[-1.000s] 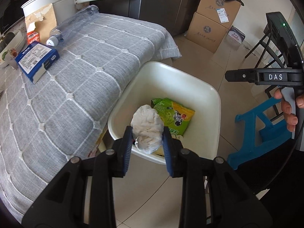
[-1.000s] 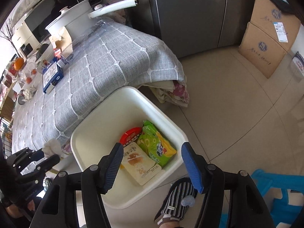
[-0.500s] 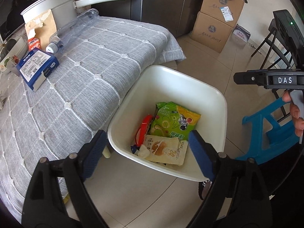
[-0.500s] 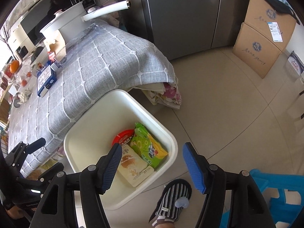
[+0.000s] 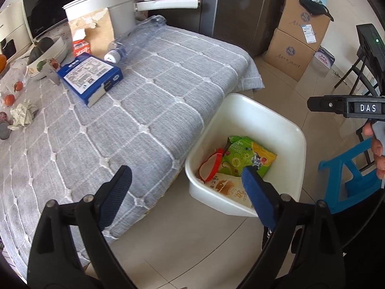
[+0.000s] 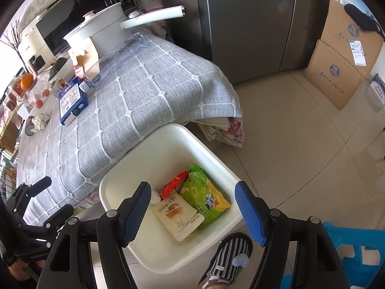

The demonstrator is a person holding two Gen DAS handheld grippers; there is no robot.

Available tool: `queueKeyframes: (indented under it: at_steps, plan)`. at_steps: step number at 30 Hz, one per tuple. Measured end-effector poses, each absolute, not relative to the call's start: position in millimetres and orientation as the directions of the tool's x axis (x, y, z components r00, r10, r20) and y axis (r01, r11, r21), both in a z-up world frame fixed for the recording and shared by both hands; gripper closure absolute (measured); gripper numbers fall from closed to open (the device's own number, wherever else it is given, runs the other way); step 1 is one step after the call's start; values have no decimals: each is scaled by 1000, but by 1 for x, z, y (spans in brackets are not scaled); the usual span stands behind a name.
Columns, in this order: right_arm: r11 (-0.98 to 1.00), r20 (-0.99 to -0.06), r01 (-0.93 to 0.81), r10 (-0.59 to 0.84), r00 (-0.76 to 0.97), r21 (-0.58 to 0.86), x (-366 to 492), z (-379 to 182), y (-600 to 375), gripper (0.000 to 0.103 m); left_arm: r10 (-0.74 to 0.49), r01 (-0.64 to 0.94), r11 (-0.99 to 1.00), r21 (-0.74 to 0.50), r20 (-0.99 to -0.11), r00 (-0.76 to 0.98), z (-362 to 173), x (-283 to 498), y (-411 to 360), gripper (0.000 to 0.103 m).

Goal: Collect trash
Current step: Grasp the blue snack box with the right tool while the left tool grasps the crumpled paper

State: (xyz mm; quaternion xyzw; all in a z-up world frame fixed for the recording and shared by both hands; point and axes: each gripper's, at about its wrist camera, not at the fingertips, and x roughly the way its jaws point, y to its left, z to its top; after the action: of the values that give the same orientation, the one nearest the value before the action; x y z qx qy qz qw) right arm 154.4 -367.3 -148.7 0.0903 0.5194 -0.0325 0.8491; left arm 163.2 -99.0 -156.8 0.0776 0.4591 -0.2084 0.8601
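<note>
Nearest to us, both of our tongs hang over the floor with nothing between their blue pads. The left gripper (image 5: 185,193) has its jaws spreading apart, one pad over the cloth edge and the other over the bin rim. The right gripper (image 6: 196,213) is also widening and grips nothing; below it a striped slipper (image 6: 228,257) stands on the pale floor tiles (image 6: 300,156).

Just beyond the pads sits the white bin (image 5: 284,130) on the floor, pressed close to the table's corner. The collected trash lies in its bottom: a green snack bag (image 5: 245,155), a beige pouch (image 6: 178,215), a red wrapper (image 6: 174,184) and a small white wad (image 6: 155,196) tucked at the wall. A blue plastic stool (image 5: 346,178) stands beside the bin.

To our left spreads the table under a grey quilted cloth (image 5: 144,110), with a flowered cloth showing beneath its hanging corner. Farther along it we see a blue and white box (image 5: 90,77), a crumpled paper (image 5: 22,115) still lying near the far edge, a clear plastic bottle (image 5: 137,38) on its side, a torn cardboard piece (image 5: 93,32) and a white pot (image 5: 105,7) with a long handle.

Behind that stand a microwave, a dark steel refrigerator (image 6: 247,21) and stacked cardboard boxes (image 6: 341,55) against the wall.
</note>
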Motion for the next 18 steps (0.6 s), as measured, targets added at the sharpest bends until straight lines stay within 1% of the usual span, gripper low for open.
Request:
queueKeyframes:
  at_steps: [6,11,12,16,18]
  plan:
    - [989,-877,81,68,476,120,176,-135,-321,24,-226,321,946,-51,-812,538,-146,178,-47,10]
    - [993,-868,2,99,486,115,196,-126,-274,21,-147,206,978,-35,-814,562,-140,197,8,9]
    - [994,-870,-16,103,483,109,202,-126,-264,20,-129,184,983,-28,-816,564,-139,203,19,9]
    - [993,-870,-95,108,480,71,230,-125,-227,20,-62,133,991,19,-817,573,-138,235,60,8]
    - [988,-861,-135,136,491,80,242,-123,-211,19,-36,117,992,39,-812,582,-137,252,77,8]
